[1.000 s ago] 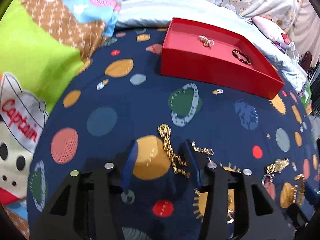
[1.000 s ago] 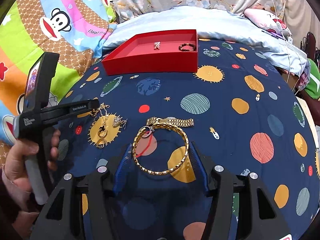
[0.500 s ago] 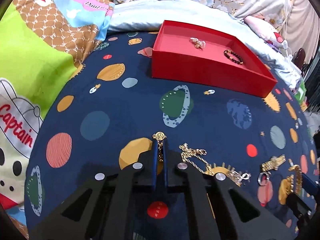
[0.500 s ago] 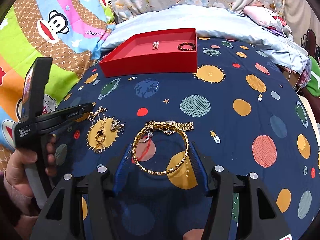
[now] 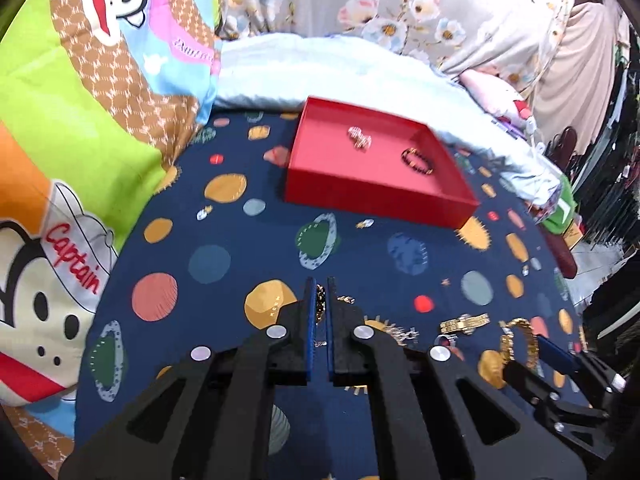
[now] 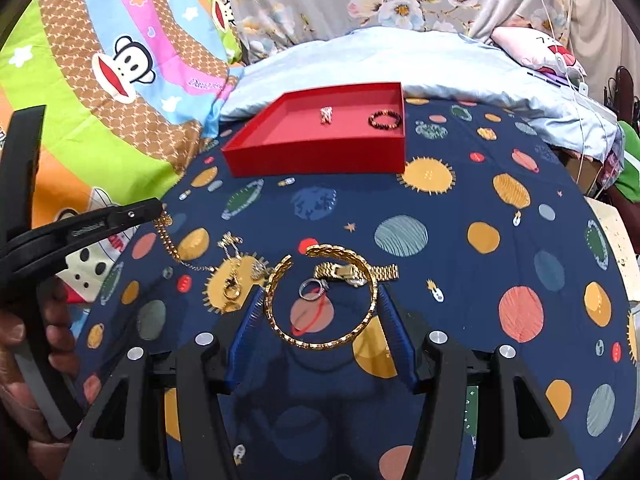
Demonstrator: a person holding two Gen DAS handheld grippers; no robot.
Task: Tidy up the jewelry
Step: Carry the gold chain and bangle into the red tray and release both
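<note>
Chain first: at the far left of the right wrist view the left claw [image 6: 158, 214] is pinched shut on one end of a gold chain [image 6: 170, 242], which hangs from its tip and trails right onto the cloth toward a small heap of gold pendants [image 6: 232, 276]; in its own view the left claw [image 5: 319, 292] shows the same links caught in the narrow gap between the blue pads [image 5: 310, 328]. Judged from this, the danger is snagging; the trailing end lies touching or tangled with the heap, so a lift could drag other pieces along, or the thin chain could slip from the grip on the way to the red tray [image 6: 320, 158]. Further right, the right claw [image 6: 320, 314] stands wide open and holds nothing, its fingers either side of a gold bangle [image 6: 320, 300] lying flat; a silver ring [image 6: 310, 290] and a gold watch band [image 6: 354, 272] lie inside or across the bangle, and closing there may knock them aside. The tray sits at the far edge, already holding a sparkly piece [image 6: 326, 115] and a dark bead bracelet [image 6: 385, 119]. Everything rests on a navy planet-print cloth [image 6: 480, 280] over a rounded surface; cartoon-monkey bedding lies left, pale blue bedding and floral curtains behind.
</note>
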